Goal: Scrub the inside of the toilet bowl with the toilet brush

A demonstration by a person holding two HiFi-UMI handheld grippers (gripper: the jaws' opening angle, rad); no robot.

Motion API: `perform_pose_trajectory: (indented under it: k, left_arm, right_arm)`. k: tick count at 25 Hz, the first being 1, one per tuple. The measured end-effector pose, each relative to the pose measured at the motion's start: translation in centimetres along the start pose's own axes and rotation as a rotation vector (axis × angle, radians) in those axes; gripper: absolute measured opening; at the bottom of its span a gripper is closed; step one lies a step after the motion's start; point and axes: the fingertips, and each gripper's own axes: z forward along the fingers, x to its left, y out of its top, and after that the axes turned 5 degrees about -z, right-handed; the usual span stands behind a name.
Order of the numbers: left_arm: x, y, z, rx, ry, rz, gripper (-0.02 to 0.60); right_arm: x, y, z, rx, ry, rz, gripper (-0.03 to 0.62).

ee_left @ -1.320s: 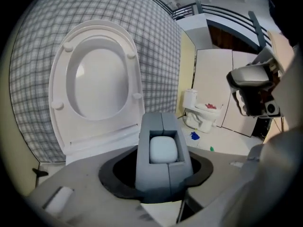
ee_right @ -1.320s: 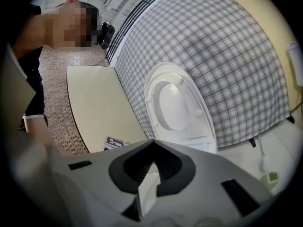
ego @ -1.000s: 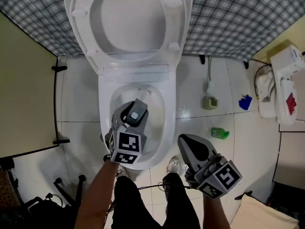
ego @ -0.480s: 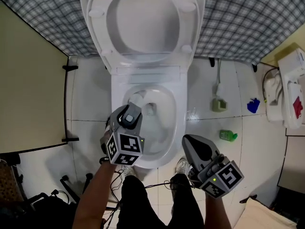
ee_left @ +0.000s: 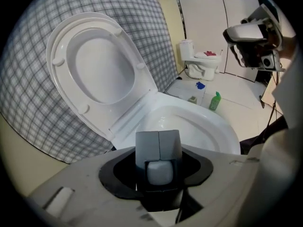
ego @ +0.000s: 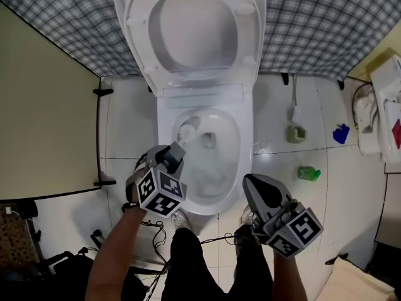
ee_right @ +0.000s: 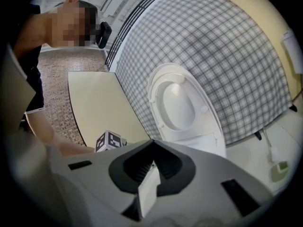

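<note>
A grey-and-white checked wall (ego: pixel 326 24) runs across the head view from ten to two o'clock. A plain cream panel (ego: pixel 44 124) fills the nine o'clock side. The floor (ego: pixel 276 193) is glossy white tile with dark joints. Towards three o'clock are a green bottle (ego: pixel 309 173), a blue scrap (ego: pixel 341 133) and a white fixture (ego: pixel 388 99).

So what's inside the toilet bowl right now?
The white head of the toilet brush sits by the left inner wall of the toilet bowl, beside the drain opening and what looks like foamy water. The left hand-held gripper hides the brush's handle and the bowl's near-left side.
</note>
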Motion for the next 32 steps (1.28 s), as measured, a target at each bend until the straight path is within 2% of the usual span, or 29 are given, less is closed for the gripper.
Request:
perform_pose_trajectory:
  k: [8,14,19,22,26,32]
  left_arm:
    - [-1.8,-4.1,-1.8,0.121,-0.04,0.135,0.209]
    - [-4.6,-7.0,-4.5,0.238,-0.186,0.222,0.209]
    - [-6.5,-7.7,-6.5,0.276,-0.259,0.278,0.209]
    - [-7.9,-7.9,-7.6,0.283,-0.326,0.263,0.209]
    - [-10.7,-7.7,-8.5,0.266,-0.464,0.181,0.209]
    - [-12.5,-5.6,-6.6,0.195,-0.508,0.099,0.209]
  right_arm:
    - [1.3,0.1,-0.3,-0.002,0.016,-0.026,0.0]
    - [3.6,-0.3,-0.4,0.004,0.053,-0.038,0.0]
    - [4.3,-0.2,-0.6,0.003,0.063,-0.051,0.0]
    - [4.4,0.1,-0.9,0.0,0.058,-0.056,0.0]
    - [4.8,0.4,-1.1,0.005,0.062,-0.056,0.0]
    - [3.1,0.4,-1.8,0.009,0.027,-0.057,0.0]
